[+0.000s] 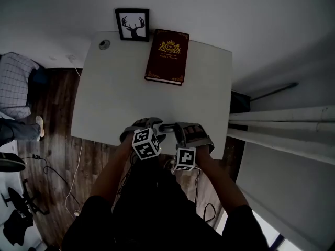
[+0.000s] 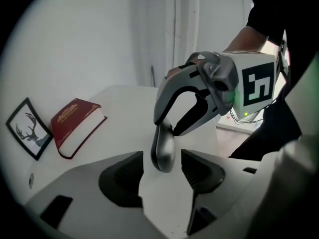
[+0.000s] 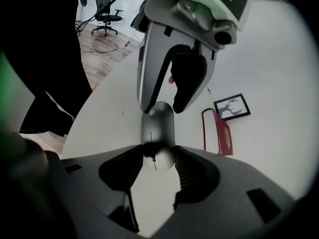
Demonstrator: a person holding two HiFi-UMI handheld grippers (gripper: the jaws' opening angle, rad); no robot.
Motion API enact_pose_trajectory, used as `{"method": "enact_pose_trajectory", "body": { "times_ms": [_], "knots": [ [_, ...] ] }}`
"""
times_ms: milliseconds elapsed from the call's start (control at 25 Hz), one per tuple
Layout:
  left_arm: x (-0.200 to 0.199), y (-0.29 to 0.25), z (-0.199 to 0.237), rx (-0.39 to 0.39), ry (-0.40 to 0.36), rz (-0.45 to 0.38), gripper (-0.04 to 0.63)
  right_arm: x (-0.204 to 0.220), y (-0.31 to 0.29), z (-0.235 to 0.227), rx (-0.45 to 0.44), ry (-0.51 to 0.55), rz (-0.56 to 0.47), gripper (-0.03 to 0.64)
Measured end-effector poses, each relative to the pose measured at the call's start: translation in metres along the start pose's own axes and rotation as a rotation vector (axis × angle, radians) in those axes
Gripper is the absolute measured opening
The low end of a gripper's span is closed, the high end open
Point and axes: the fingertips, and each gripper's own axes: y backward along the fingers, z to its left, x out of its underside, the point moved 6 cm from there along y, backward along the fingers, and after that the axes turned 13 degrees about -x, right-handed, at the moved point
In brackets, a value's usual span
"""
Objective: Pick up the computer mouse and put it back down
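A grey computer mouse (image 1: 166,126) hangs just above the near edge of the white table (image 1: 115,98), between both grippers. In the right gripper view the right gripper (image 3: 157,168) is shut on the mouse (image 3: 157,128), its pads pressing both sides of the near end. Seen from the left gripper view, the mouse (image 2: 163,151) stands on edge between the jaws of the left gripper (image 2: 162,178), with a gap on each side, so that gripper is open. The right gripper (image 2: 169,128) reaches in from above. The left gripper (image 3: 162,106) straddles the mouse's far end.
A dark red book (image 1: 167,56) lies at the table's far side, next to a framed deer picture (image 1: 132,24) and a round cable grommet (image 1: 104,44). Wooden floor with cables and an office chair (image 3: 107,14) lies to the left. A white wall stands on the right.
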Motion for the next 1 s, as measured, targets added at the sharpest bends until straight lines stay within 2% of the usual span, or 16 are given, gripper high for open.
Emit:
{"method": "enact_pose_trajectory", "body": {
  "times_ms": [240, 360, 480, 600, 680, 760, 800, 920, 1000],
  "knots": [
    [-0.003, -0.023, -0.004, 0.075, -0.043, 0.018, 0.239, 0.000, 0.002, 0.003, 0.060, 0.068, 0.010, 0.215],
    [-0.001, -0.030, -0.007, 0.081, -0.085, 0.035, 0.210, -0.007, 0.013, 0.000, 0.036, 0.019, -0.035, 0.210],
    [-0.004, -0.032, -0.009, 0.086, -0.089, 0.027, 0.163, -0.006, 0.018, -0.004, 0.024, -0.010, -0.044, 0.204],
    [-0.004, -0.033, -0.011, 0.088, -0.085, 0.016, 0.160, -0.001, 0.014, 0.000, 0.046, 0.007, -0.037, 0.204],
    [-0.004, -0.033, -0.012, 0.080, -0.092, 0.015, 0.158, 0.004, 0.010, 0.007, 0.034, -0.013, -0.069, 0.207],
    [-0.004, -0.033, -0.013, 0.076, -0.103, 0.013, 0.156, 0.005, 0.016, 0.010, -0.064, -0.095, -0.140, 0.287],
    [-0.005, -0.033, -0.014, 0.073, -0.116, 0.014, 0.156, 0.005, 0.022, 0.010, -0.135, -0.141, -0.176, 0.300],
    [-0.004, -0.032, -0.019, 0.036, -0.189, 0.019, 0.155, 0.008, 0.036, -0.001, -0.355, -0.232, -0.258, 0.303],
    [-0.005, -0.031, -0.022, 0.011, -0.218, 0.015, 0.155, 0.011, 0.035, -0.008, -0.472, -0.238, -0.281, 0.302]
  ]
}}
